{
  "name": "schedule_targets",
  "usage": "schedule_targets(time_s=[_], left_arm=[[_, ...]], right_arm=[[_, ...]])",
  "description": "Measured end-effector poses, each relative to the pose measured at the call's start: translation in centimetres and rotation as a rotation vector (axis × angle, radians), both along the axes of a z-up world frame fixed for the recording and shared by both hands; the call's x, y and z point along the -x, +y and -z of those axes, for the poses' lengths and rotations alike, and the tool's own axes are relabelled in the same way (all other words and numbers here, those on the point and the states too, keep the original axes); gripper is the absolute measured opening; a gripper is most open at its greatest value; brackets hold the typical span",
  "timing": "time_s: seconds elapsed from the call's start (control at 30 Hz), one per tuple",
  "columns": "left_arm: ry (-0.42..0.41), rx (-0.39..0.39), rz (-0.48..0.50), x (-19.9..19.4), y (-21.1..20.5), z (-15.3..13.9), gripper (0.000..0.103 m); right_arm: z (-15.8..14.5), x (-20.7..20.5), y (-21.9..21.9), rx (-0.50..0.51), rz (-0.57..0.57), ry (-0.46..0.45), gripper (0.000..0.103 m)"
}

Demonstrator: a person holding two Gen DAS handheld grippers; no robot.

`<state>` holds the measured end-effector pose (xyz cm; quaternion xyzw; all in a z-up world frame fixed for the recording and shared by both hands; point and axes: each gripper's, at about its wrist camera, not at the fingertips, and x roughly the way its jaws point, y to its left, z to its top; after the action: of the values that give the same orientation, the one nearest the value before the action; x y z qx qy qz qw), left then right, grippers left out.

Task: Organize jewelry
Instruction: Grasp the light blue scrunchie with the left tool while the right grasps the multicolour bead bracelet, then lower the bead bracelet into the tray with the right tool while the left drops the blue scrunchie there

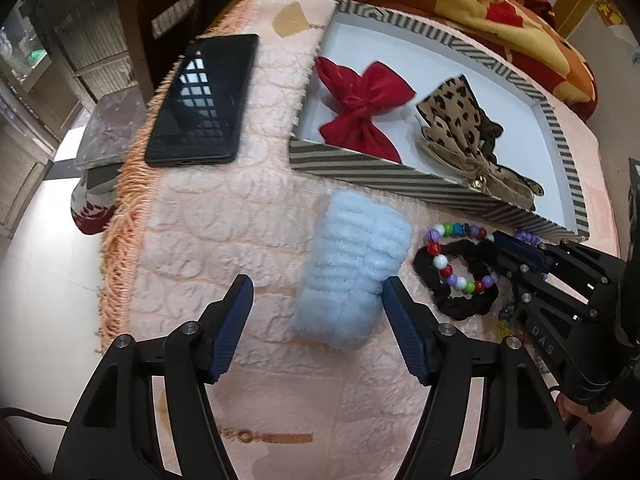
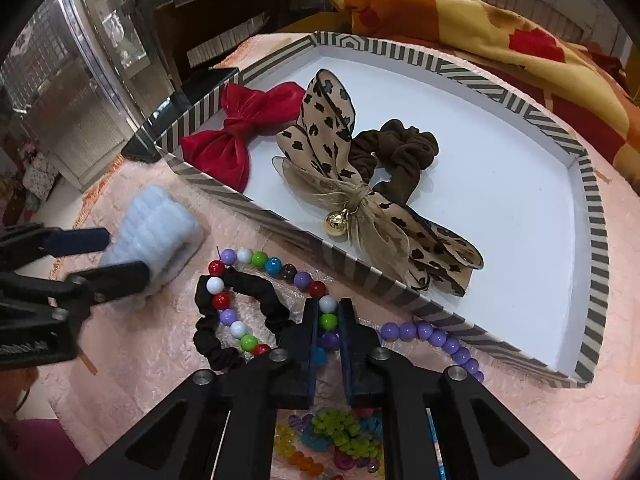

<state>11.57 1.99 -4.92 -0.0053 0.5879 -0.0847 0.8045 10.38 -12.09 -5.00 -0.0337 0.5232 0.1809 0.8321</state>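
Peach, quilted fabric with an orange fringe covers the counter [image 1: 224, 216], and on it sits a shallow white tray with a striped grey-and-cream rim [image 2: 596, 216]. Inside the tray lie a red velvet bow [image 2: 236, 132], a leopard-print sheer bow with a small gold bell [image 2: 360, 196] and a dark brown scrunchie [image 2: 404, 152], whose near side is hidden behind the leopard bow.

Outside the tray, just in front of its near rim, a string of multicoloured round beads [image 2: 256, 258] loops over a black scrunchie [image 2: 256, 284]. The right tool [image 2: 329, 312] has its jaws closed narrow on this bead string; white, green and purple beads show in the slot between the pads, and the rest of the strand there is covered by the tool's body. A purple bead strand [image 2: 436, 338] runs to the right and passes behind the tool's arm. Below the right tool, a heap of small translucent coloured beads [image 2: 340, 436] is mostly masked and too blurred to sort out.

The left tool [image 1: 318, 292] stands wide open, with a fluffy pale blue band [image 1: 352, 268] between its fingers; the right finger [image 1: 396, 300] sits at the band's edge, though contact is hard to judge. A black phone [image 1: 204, 100] lies well apart to the left. Orange-and-yellow patterned bedding [image 2: 500, 28] is cut off at the top.
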Motion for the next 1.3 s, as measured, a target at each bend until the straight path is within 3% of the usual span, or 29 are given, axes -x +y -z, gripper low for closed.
schedule_targets(time_s=[0.1,0.17,0.33,0.7,1.07,1.3], left_arm=[[0.022,0.003,0.014,-0.3,-0.4,0.8,0.065],[0.036,0.02,0.019,-0.4,-0.4,1.2,0.045],[0.016,0.025,0.034,0.3,-0.2,0.7,0.028],[-0.089,0.056,0.013,2.3,0.9,-4.4,0.025],[-0.181,0.025,0.042,1.7,-0.3,-8.0,0.025],[-0.199,0.002,0.058,0.3,-1.1,-8.5,0.025]], right_arm=[[-1.0,0.6,-0.8,-0.057,0.027,-0.009,0.009],[-2.1,1.3,-1.4,-0.076,0.036,-0.026,0.009],[-5.3,2.7,-2.2,-0.149,0.047,-0.077,0.009],[-10.8,3.6,-2.9,-0.183,0.044,-0.182,0.009],[-12.5,2.8,-4.6,-0.144,0.071,-0.23,0.009],[-12.1,1.6,-5.3,-0.126,0.1,-0.223,0.009]])
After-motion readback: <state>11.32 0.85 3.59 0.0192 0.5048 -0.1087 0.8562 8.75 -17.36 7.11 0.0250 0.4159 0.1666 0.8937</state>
